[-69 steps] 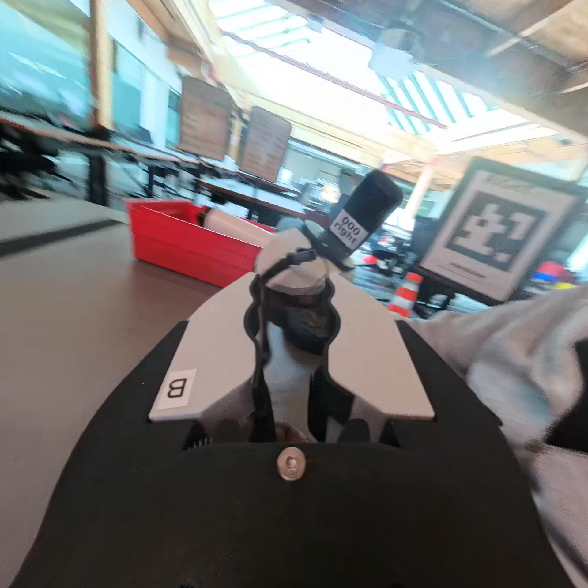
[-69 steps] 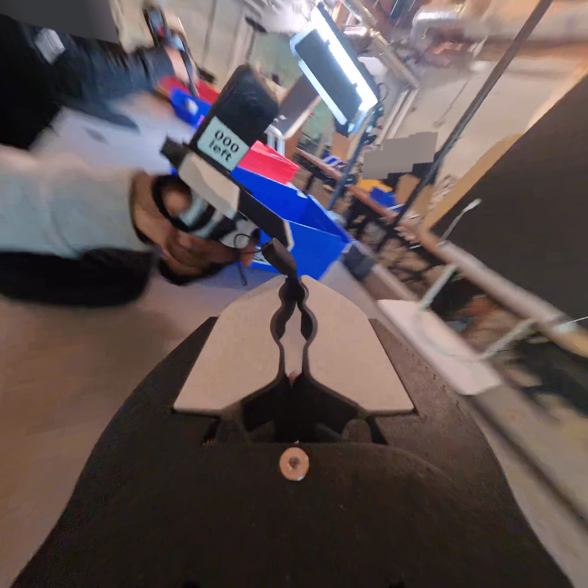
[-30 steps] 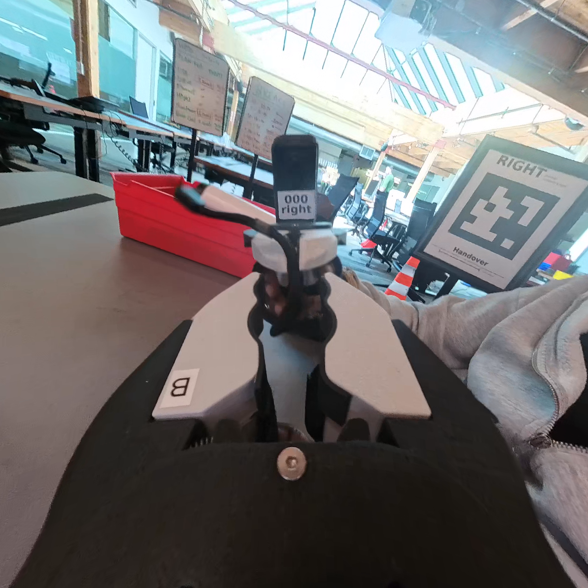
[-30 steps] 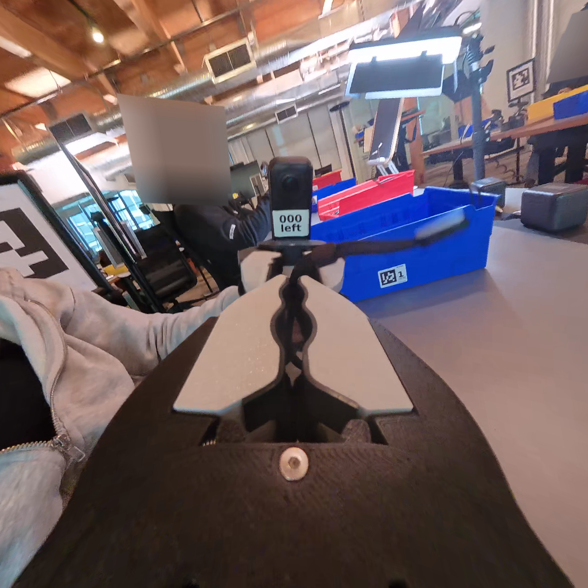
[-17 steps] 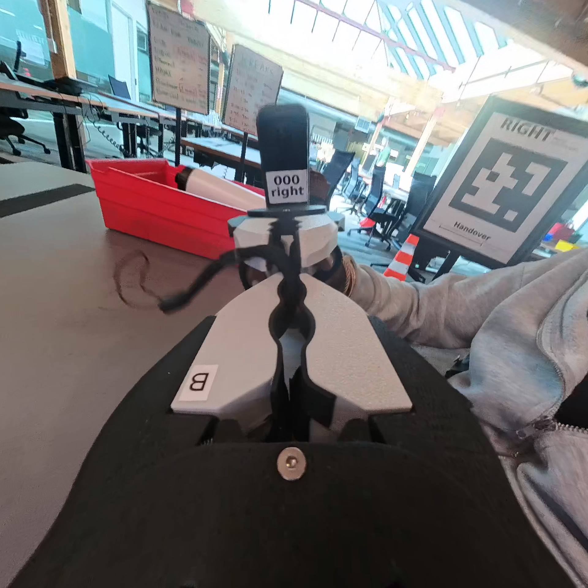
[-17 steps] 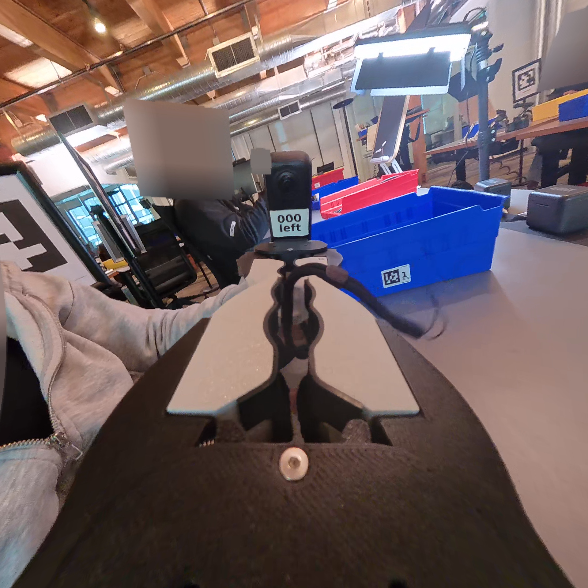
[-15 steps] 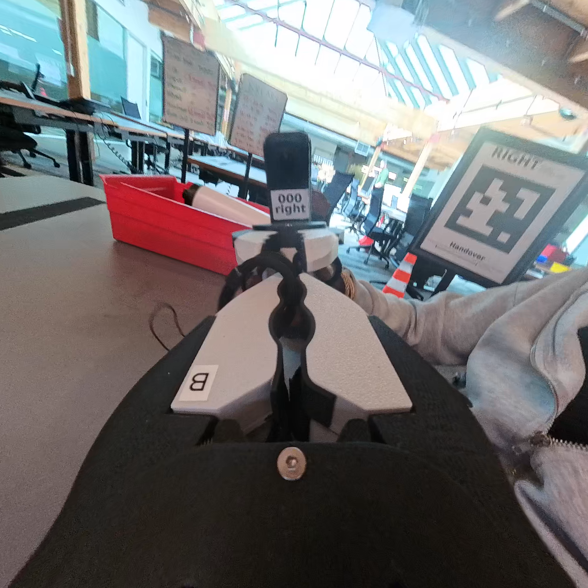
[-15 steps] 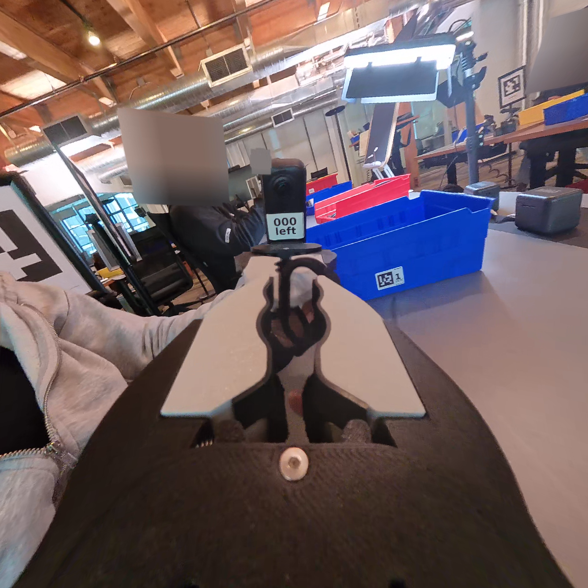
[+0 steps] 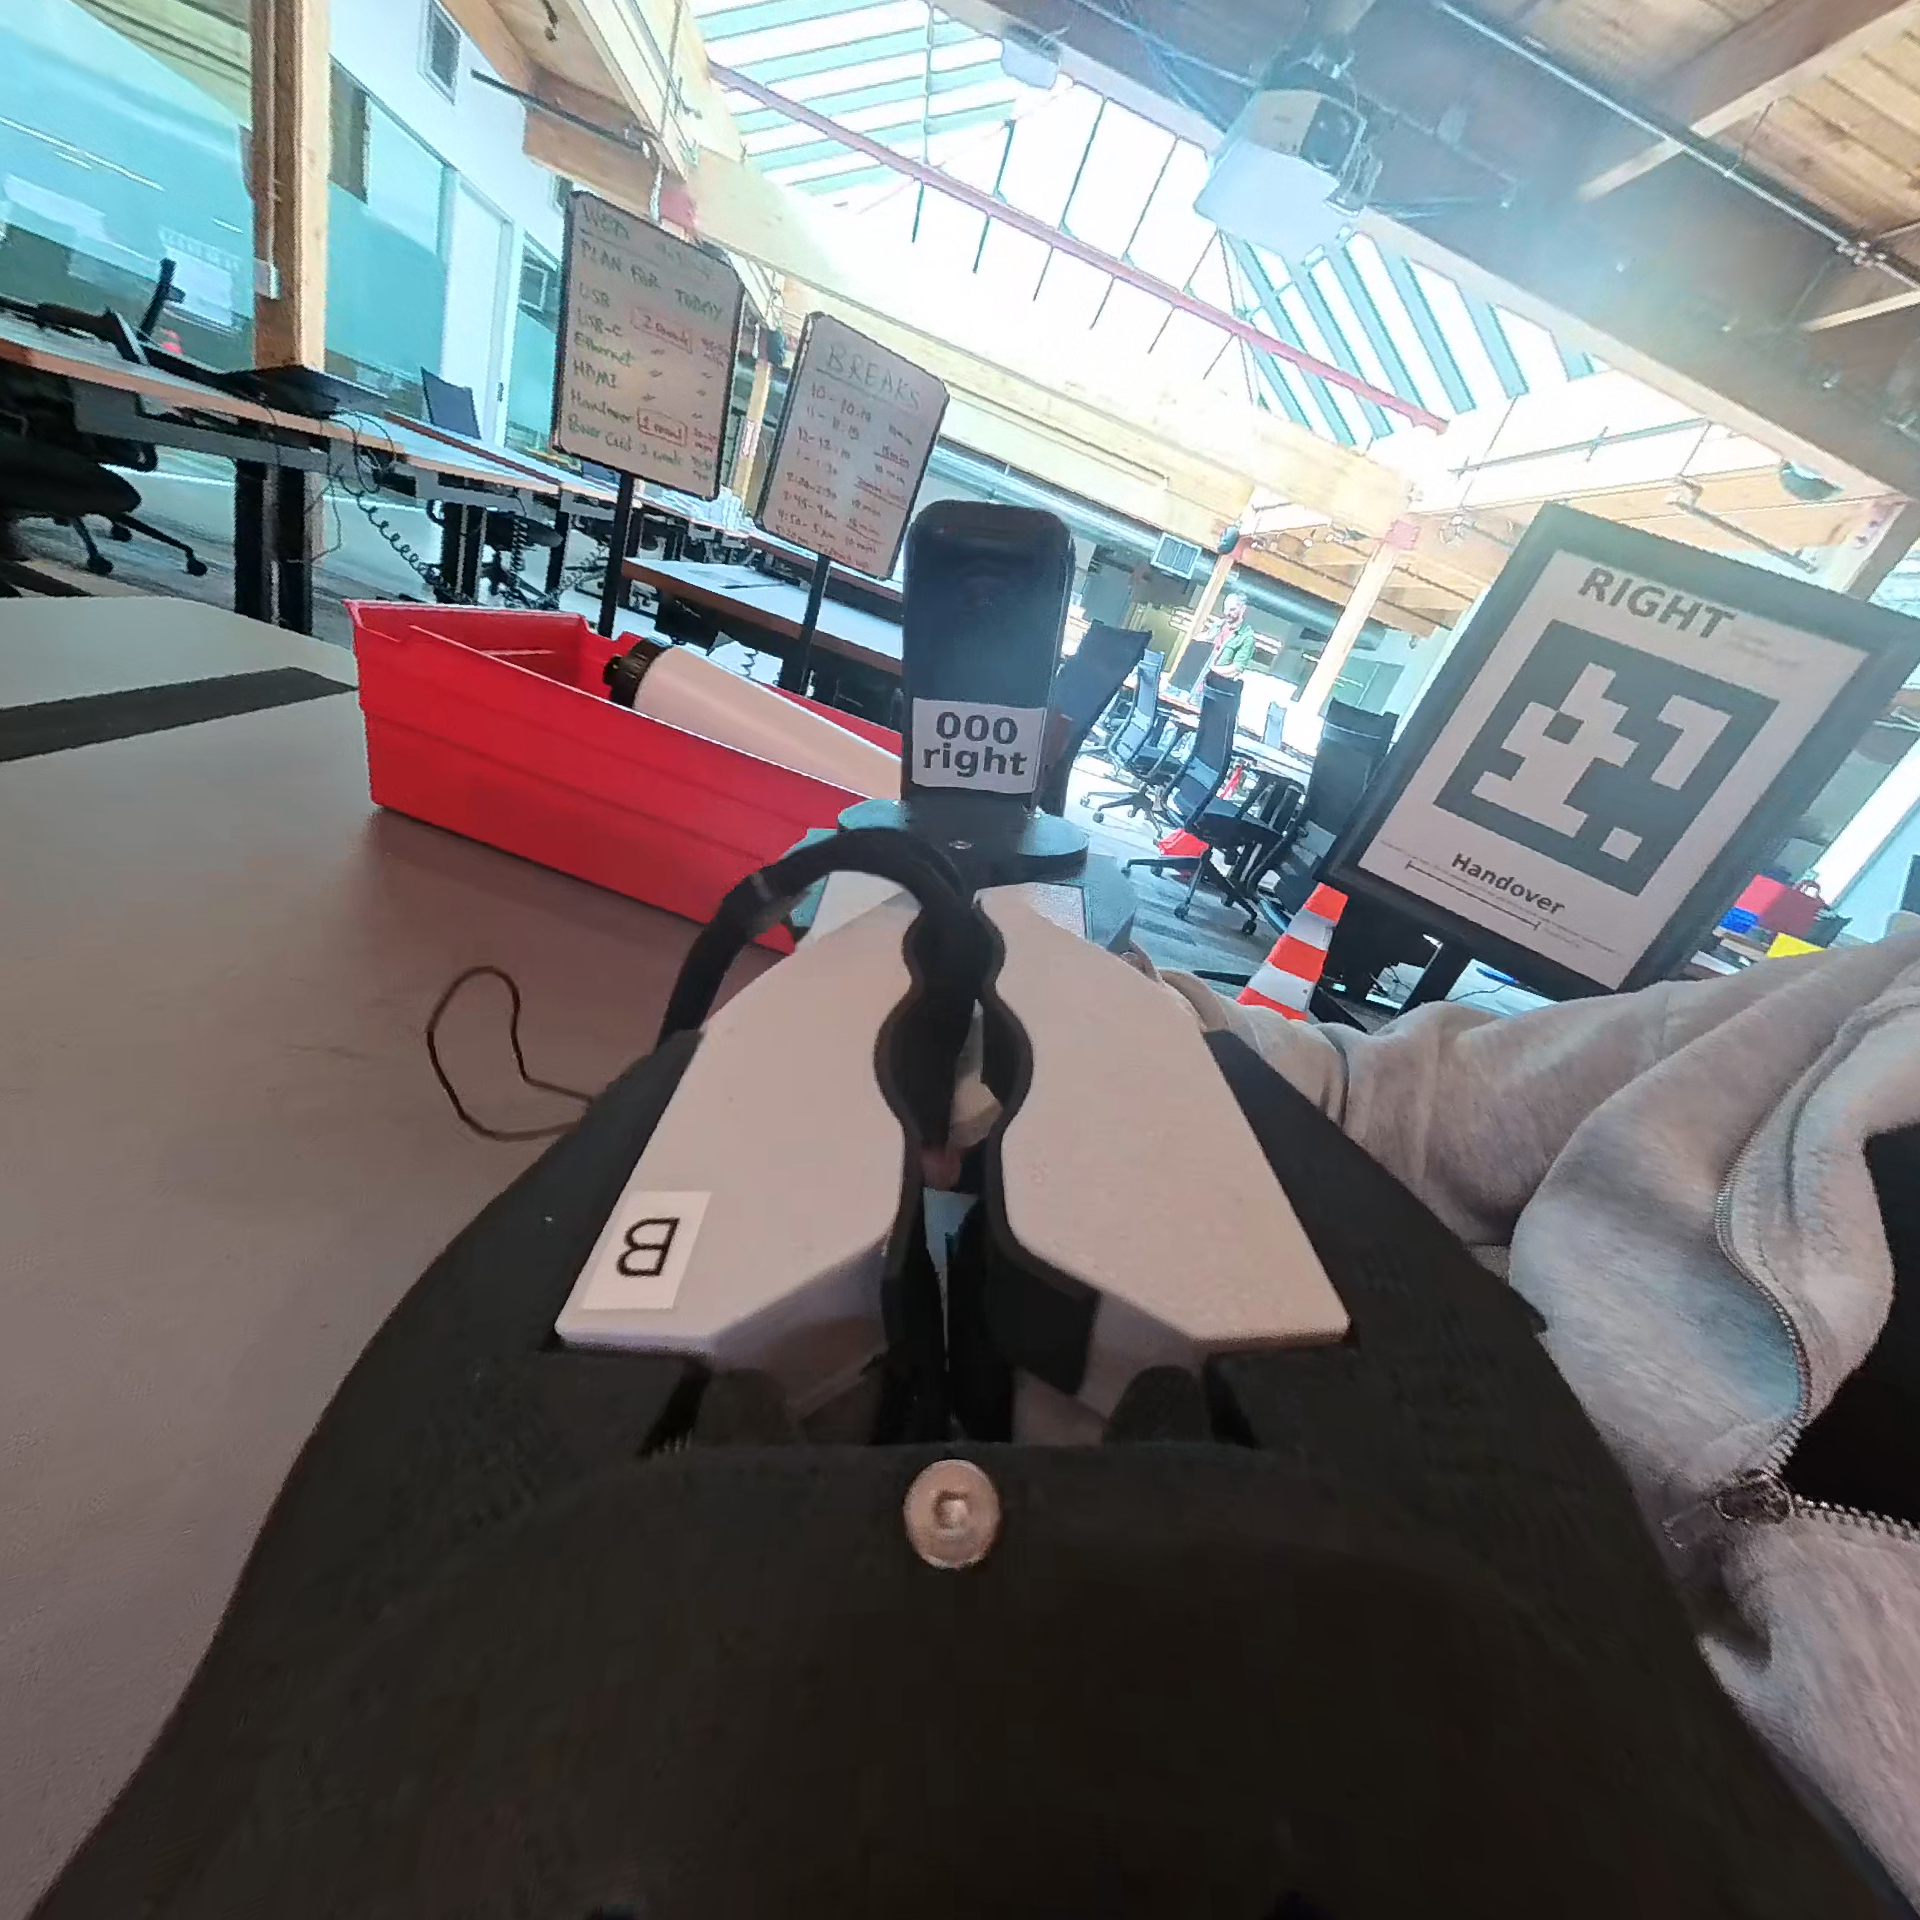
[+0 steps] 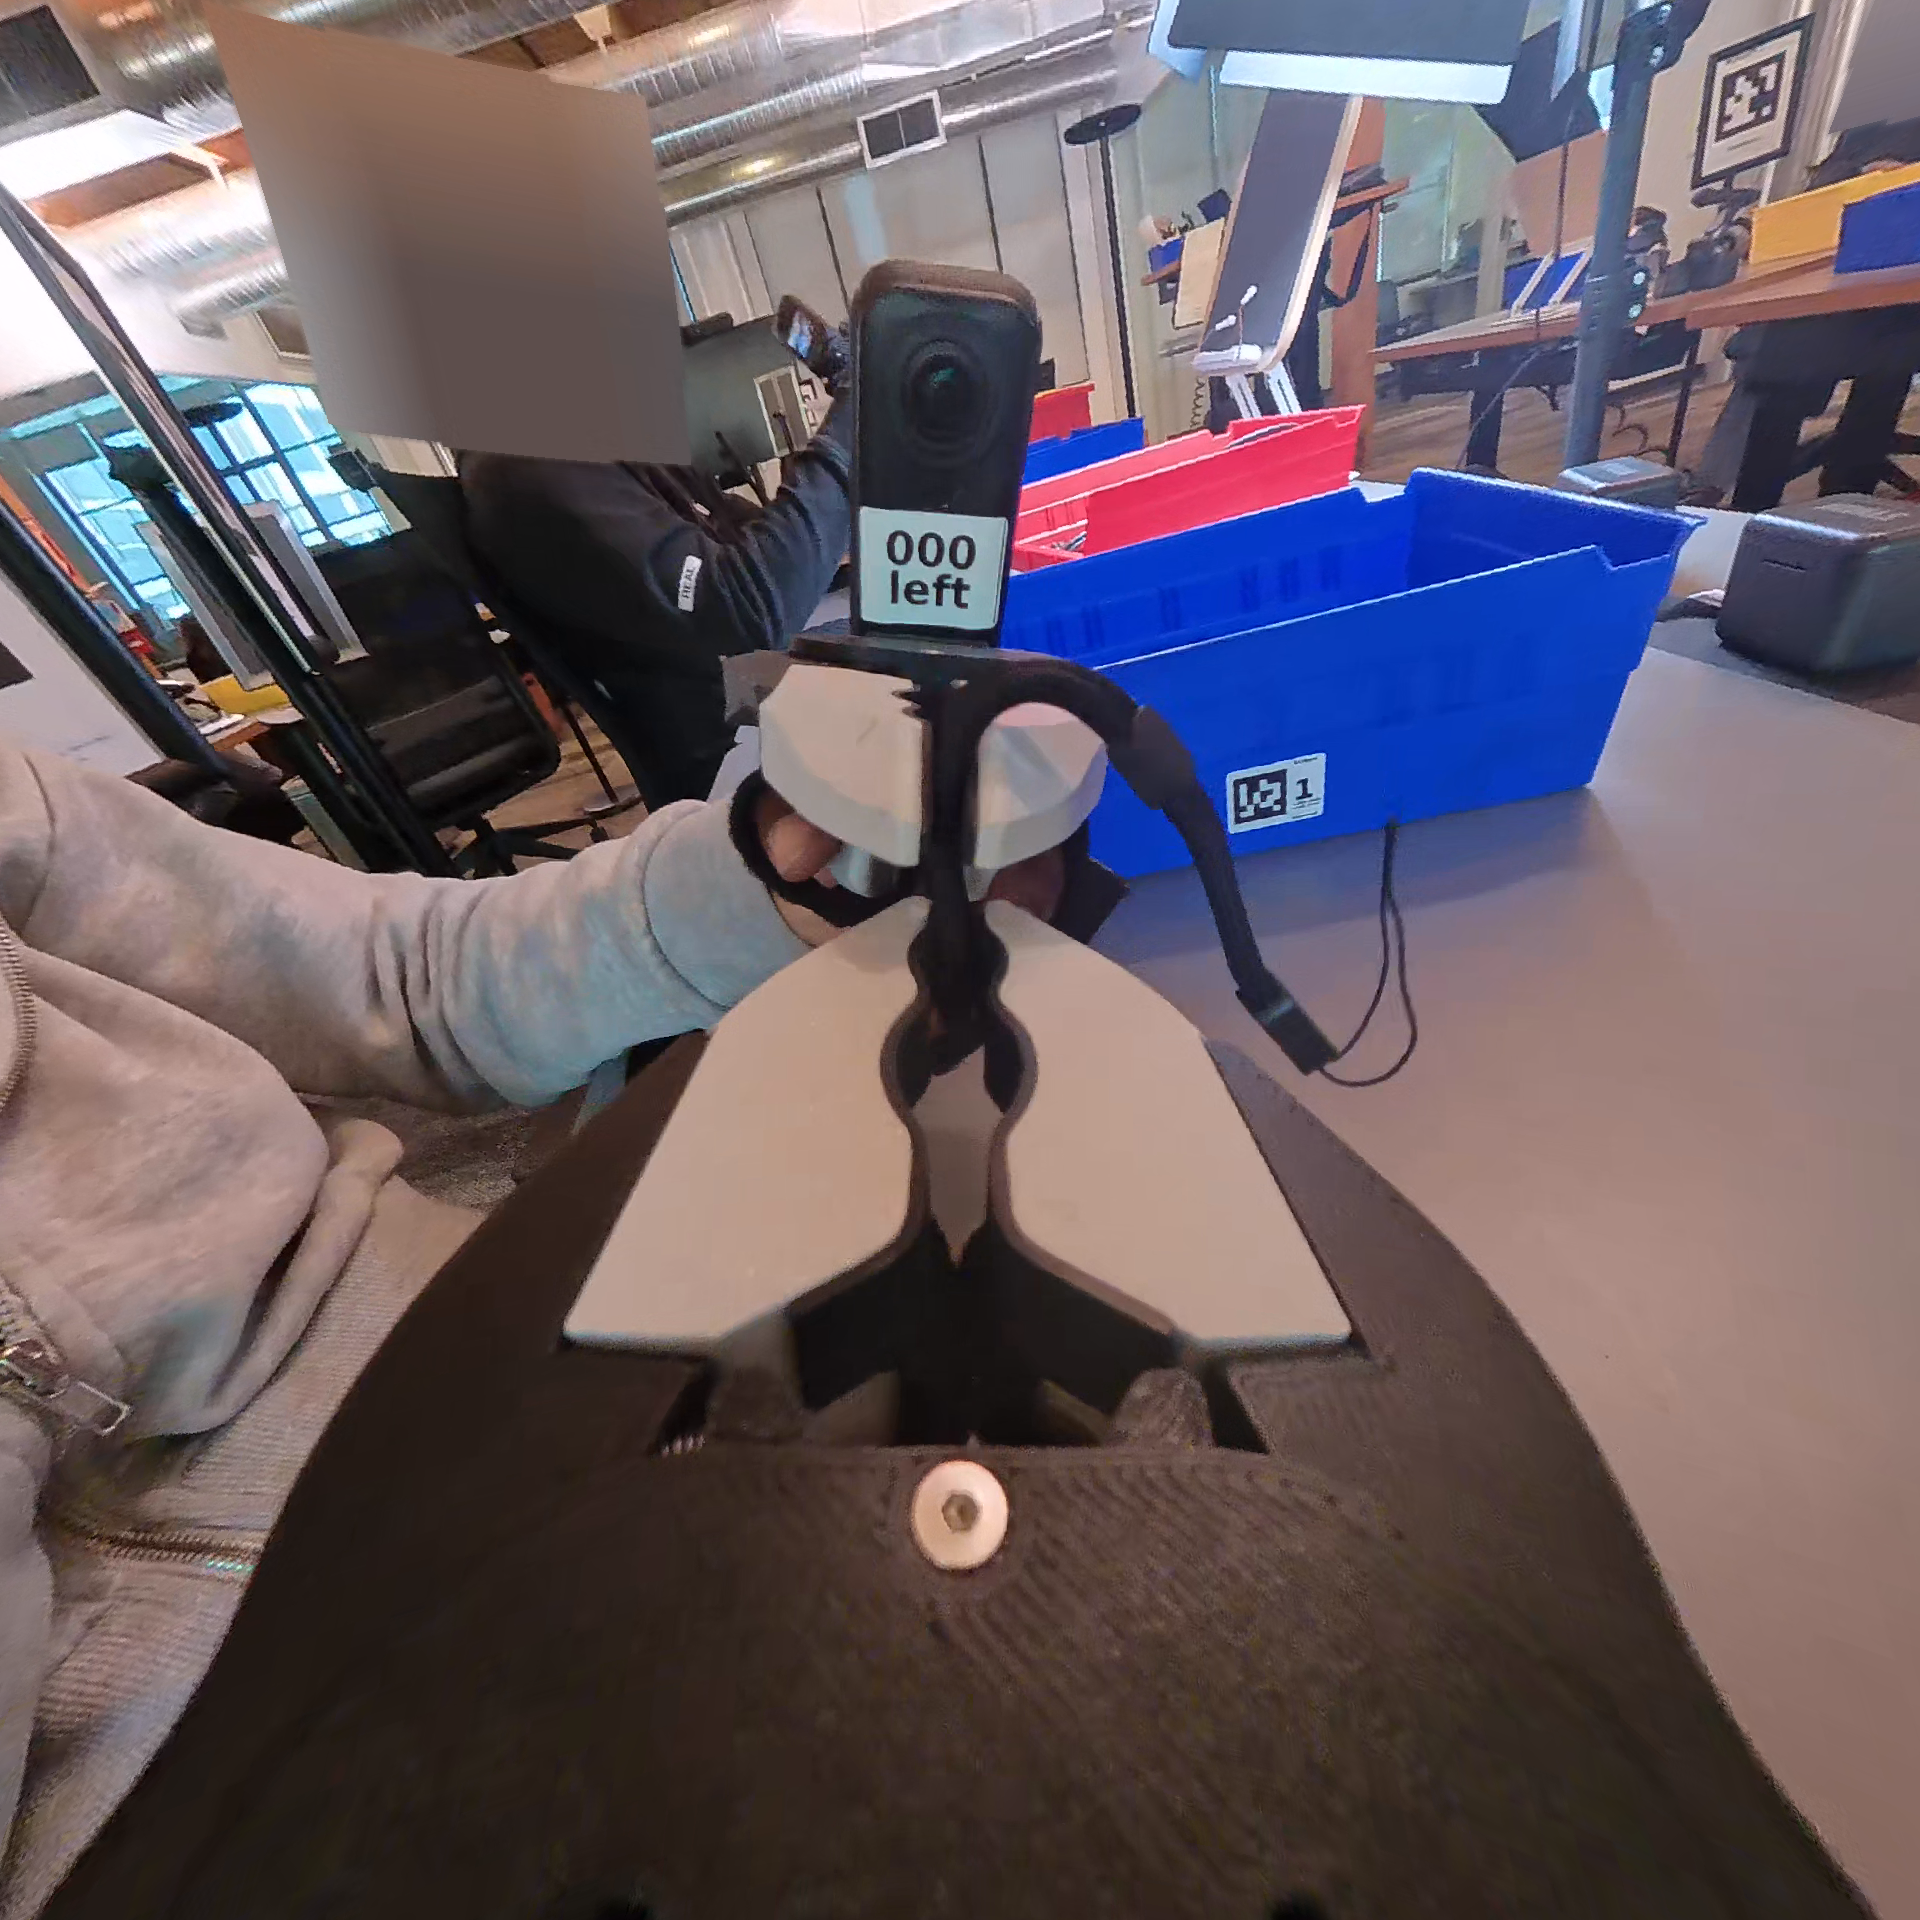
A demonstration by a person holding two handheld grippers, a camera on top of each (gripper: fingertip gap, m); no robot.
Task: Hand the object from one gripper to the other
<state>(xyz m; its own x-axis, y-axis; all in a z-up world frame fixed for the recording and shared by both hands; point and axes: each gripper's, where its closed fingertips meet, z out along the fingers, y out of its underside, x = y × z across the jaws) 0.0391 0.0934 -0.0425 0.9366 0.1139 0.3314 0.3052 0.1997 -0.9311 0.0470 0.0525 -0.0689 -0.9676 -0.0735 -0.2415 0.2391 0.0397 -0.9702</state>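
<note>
Both claws meet tip to tip above the table [image 10: 1558,1091], near its front edge. The left gripper [image 9: 951,935] and the right gripper [image 10: 956,935] are each closed narrow on the same black strap [image 10: 1195,831], whose free end and thin cord droop toward the blue bin [image 10: 1455,665]. Recommended: confirm one grip is firm, then open the other fully and draw it straight back, clear of the cord.

Red bin [image 9: 582,748] and blue bin [image 10: 1403,665] flank bare table [image 9: 208,987].
</note>
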